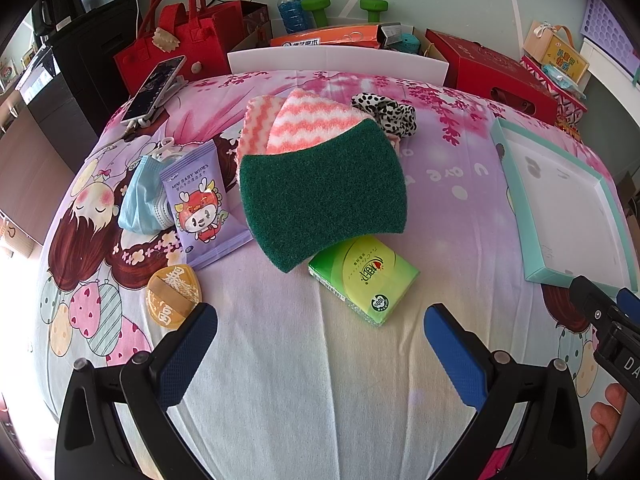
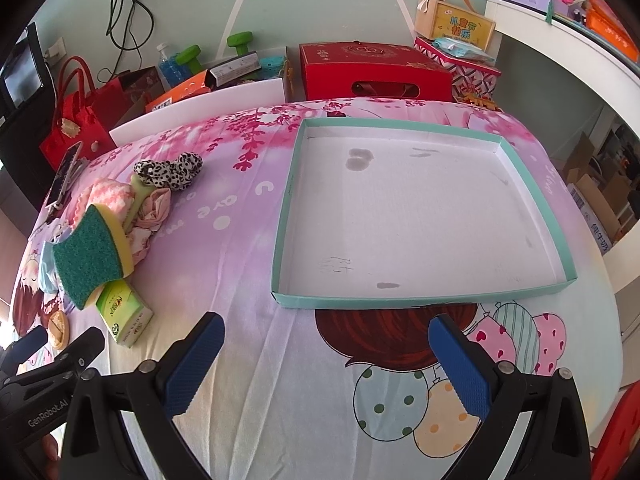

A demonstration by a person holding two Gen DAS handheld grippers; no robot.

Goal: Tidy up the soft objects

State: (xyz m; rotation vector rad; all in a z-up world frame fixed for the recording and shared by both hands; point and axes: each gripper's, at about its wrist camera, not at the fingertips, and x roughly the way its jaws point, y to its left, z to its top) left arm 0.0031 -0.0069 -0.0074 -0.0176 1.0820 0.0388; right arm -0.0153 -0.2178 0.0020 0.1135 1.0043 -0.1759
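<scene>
Both grippers hover wide apart and empty above a cartoon-print bedsheet point(image 1: 304, 360): the left gripper point(image 1: 320, 320) at lower centre of its view, the right gripper point(image 2: 326, 330) likewise. Just beyond the left gripper lies a green tissue pack point(image 1: 364, 280), overlapped by a green sponge point(image 1: 324, 196), with a striped cloth point(image 1: 308, 124) behind. A teal tray point(image 2: 416, 302) fills the centre of the right view.

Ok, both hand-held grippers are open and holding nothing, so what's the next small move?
Probably ease the left hand-held gripper forward onto the green tissue pack. It lies nearest, straight ahead between the open fingers, though the green scouring sponge overlaps its far edge. The teal tray holds nothing yet, and the right hand-held gripper faces it.
</scene>
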